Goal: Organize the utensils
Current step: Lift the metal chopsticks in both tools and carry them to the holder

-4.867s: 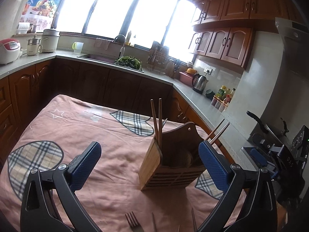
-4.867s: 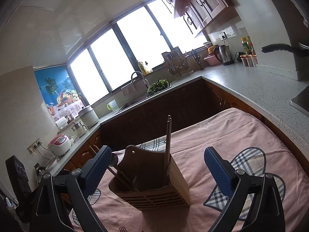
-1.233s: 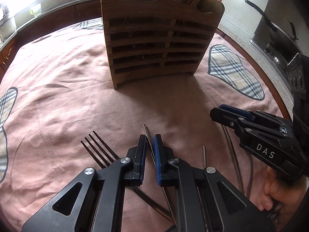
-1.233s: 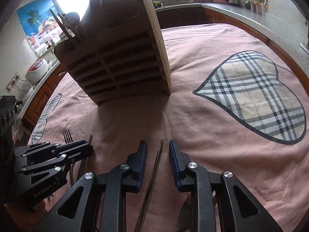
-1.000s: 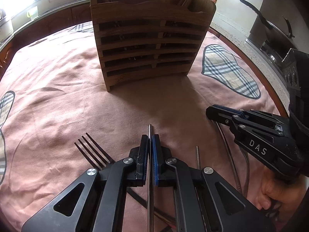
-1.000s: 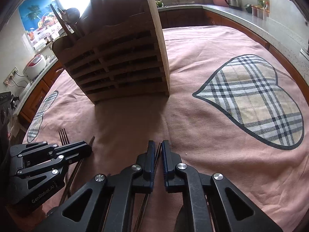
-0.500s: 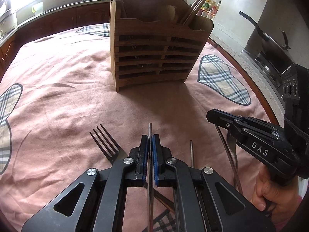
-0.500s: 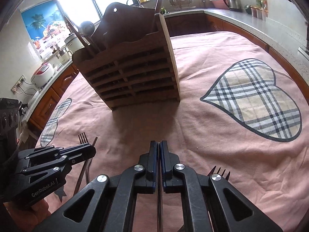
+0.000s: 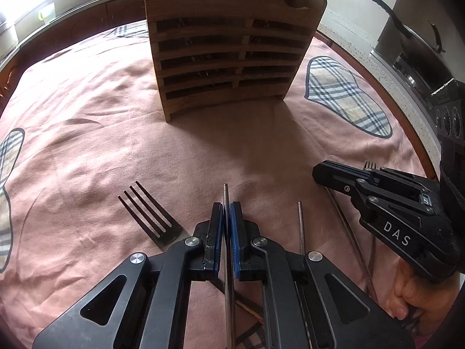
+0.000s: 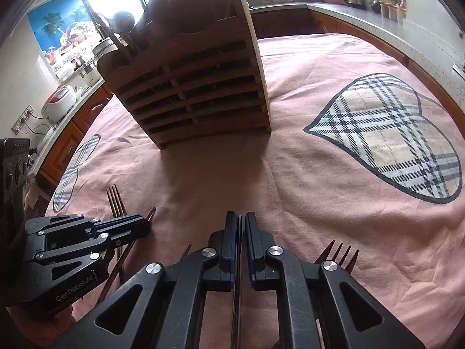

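Observation:
A slatted wooden utensil holder (image 9: pixel 232 49) stands on the pink tablecloth ahead of both grippers, with chopsticks and spoons in it; it also shows in the right wrist view (image 10: pixel 197 87). My left gripper (image 9: pixel 226 208) is shut on a metal chopstick (image 9: pixel 225 196) whose tip pokes out in front. My right gripper (image 10: pixel 239 218) is shut on another thin metal chopstick (image 10: pixel 238 226), seen edge-on between the pads. A fork (image 9: pixel 148 213) lies left of the left gripper. Another fork (image 10: pixel 341 254) lies beside the right gripper.
A loose metal chopstick (image 9: pixel 300 224) and thin utensil handles (image 9: pixel 345 226) lie between the grippers. The tablecloth (image 10: pixel 334 192) has plaid heart patches (image 10: pixel 389 139). Kitchen counters ring the table; a dark pan (image 9: pixel 415 49) sits on the stove at right.
Both grippers came down from above the holder, closed on chopsticks lying on the cloth, and now hold them slightly lifted, a bit nearer the holder.

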Demonstrator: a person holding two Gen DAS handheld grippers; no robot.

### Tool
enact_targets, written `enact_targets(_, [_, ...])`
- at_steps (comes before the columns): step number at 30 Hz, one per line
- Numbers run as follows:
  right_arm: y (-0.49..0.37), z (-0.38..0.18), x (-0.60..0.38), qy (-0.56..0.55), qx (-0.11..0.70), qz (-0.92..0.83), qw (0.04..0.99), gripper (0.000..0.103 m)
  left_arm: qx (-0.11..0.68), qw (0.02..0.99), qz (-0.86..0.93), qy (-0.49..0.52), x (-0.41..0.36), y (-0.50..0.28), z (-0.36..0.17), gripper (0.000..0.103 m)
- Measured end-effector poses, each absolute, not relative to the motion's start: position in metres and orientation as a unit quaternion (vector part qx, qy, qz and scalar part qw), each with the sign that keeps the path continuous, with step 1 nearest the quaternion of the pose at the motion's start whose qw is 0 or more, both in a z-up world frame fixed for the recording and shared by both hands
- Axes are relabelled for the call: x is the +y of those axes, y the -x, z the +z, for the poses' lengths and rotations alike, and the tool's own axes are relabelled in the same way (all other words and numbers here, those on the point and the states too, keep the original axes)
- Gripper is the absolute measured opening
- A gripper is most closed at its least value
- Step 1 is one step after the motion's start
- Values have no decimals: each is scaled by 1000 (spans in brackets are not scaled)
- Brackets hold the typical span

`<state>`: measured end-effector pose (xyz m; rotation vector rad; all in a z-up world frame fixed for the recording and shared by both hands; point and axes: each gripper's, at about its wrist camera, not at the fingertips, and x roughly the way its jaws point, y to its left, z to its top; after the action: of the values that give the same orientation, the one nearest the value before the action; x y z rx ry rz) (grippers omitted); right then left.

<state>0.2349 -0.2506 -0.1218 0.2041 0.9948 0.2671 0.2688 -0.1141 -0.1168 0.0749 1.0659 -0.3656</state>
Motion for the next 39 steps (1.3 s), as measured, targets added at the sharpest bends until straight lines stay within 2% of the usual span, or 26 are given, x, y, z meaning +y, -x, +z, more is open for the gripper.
enact_targets(11, [-232, -121, -251, -91, 474, 133, 865, 5, 493, 850, -180, -50, -121, -269, -112, 4])
enact_targets(29, [-168, -28, -256, -128, 364, 158, 909, 4, 382, 904, -180, 66, -44, -181, -14, 3])
enact_targets(39, [-126, 1, -248, -117, 323, 166, 924, 4, 337, 922, -172, 85, -17, -133, 12, 3])
